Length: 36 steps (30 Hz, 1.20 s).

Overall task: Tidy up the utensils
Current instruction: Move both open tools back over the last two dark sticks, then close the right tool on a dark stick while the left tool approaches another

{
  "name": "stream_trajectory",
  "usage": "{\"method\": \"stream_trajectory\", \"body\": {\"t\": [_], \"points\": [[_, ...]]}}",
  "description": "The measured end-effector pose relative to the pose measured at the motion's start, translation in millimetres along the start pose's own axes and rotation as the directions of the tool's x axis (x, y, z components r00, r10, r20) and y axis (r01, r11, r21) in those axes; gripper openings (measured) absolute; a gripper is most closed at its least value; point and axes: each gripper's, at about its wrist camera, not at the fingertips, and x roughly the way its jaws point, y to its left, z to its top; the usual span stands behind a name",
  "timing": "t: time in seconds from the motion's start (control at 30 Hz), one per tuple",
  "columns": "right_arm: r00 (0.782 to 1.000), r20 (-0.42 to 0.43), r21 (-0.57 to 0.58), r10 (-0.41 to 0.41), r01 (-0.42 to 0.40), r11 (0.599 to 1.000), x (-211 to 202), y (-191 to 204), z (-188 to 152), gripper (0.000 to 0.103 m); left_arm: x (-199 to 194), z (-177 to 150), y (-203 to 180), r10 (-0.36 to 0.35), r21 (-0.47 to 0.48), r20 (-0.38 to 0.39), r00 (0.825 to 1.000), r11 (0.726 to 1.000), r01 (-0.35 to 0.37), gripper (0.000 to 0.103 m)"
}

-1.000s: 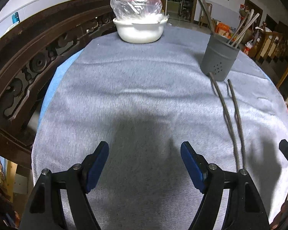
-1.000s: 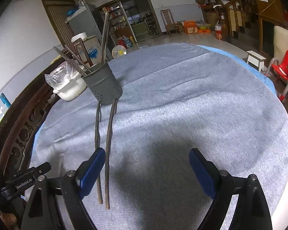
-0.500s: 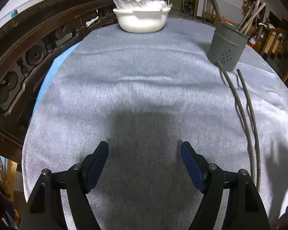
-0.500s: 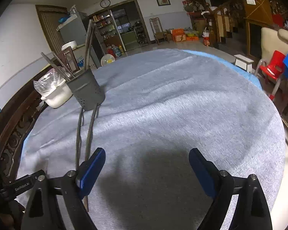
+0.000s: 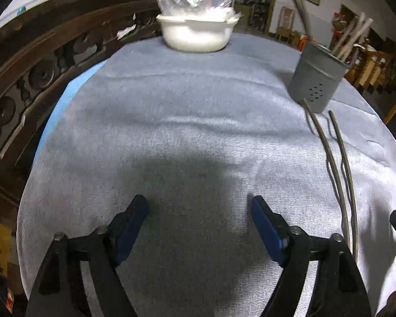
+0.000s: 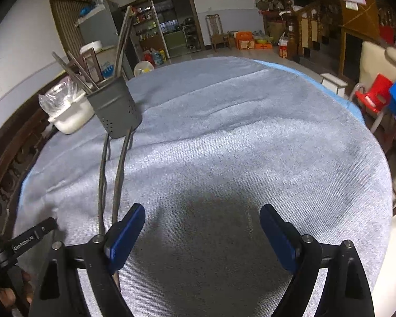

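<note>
**Two chopsticks left on the cloth; holder partly filled**

Two loose chopsticks (image 6: 111, 174) lie side by side on the grey cloth (image 6: 237, 137) covering the worktop, their far ends touching or nearly touching the foot of the grey utensil holder (image 6: 116, 108). The holder stands upright and already carries several sticks, so part of the sorting appears done; the loose pair is what remains.

The right tool (image 6: 202, 219) is spread wide and grips nothing. The near ends of the pair pass just outside its left pad, possibly beneath it; the view does not settle which. The left tool (image 5: 199, 207) is widening its jaws, with only bare cloth between them, and the pair lies to its right.

A white bowl (image 5: 198, 33) topped with a plastic bag sits beyond, near the carved wooden rail (image 5: 39, 60).
</note>
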Motion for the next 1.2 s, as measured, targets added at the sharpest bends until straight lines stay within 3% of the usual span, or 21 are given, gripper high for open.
{"method": "stream_trajectory", "body": {"t": [0.13, 0.33, 0.43, 0.6, 0.67, 0.9, 0.97, 1.03, 1.1, 1.2], "points": [[0.999, -0.026, 0.007, -0.048, 0.048, 0.999, 4.7, 7.1, 2.7, 0.091, -0.1, -2.4, -2.9, -0.015, 0.023, 0.009, 1.0, 1.0, 0.015, 0.091], [0.996, -0.072, 0.039, -0.052, 0.055, 0.998, 15.2, 9.7, 10.1, 0.091, 2.8, -1.4, -7.6, -0.035, 0.057, -0.01, 0.999, 0.998, 0.035, 0.102], [0.994, -0.102, 0.074, -0.025, 0.032, 0.997, 21.0, 6.0, 11.8, 0.091, 3.7, -2.2, -11.8, -0.018, 0.078, -0.018, 1.0, 0.997, 0.02, 0.103], [0.982, -0.167, 0.079, 0.09, -0.078, 0.994, 28.1, 8.8, 23.5, 0.091, 3.9, -2.9, -14.2, -0.008, 0.085, -0.02, 1.0, 0.996, 0.01, 0.103], [0.972, -0.184, 0.064, 0.149, -0.14, 0.988, 30.6, 12.9, 32.2, 0.091, 3.5, -2.9, -14.3, -0.007, 0.085, -0.02, 1.0, 0.996, 0.009, 0.103], [0.891, -0.326, 0.105, 0.316, -0.298, 0.949, 62.2, 33.3, 72.9, 0.088, 4.1, -2.8, -13.1, -0.004, 0.084, -0.019, 1.0, 0.996, 0.006, 0.103], [0.862, -0.369, 0.128, 0.347, -0.322, 0.938, 72.8, 44.0, 83.9, 0.078, 4.0, -3.0, -13.0, -0.004, 0.084, -0.019, 1.0, 0.996, 0.006, 0.103], [0.844, -0.425, 0.119, 0.327, -0.305, 0.945, 83.5, 54.5, 88.9, 0.059, 4.1, -3.4, -13.1, -0.005, 0.084, -0.019, 1.0, 0.996, 0.006, 0.103], [0.826, -0.466, 0.121, 0.319, -0.298, 0.947, 93.3, 62.1, 90.8, 0.048, 4.3, -3.6, -13.1, -0.005, 0.084, -0.019, 1.0, 0.996, 0.006, 0.103], [0.821, -0.492, 0.088, 0.291, -0.286, 0.954, 101.8, 75.2, 92.6, 0.048, 4.6, -3.9, -13.3, -0.005, 0.084, -0.018, 1.0, 0.996, 0.006, 0.103]]}}
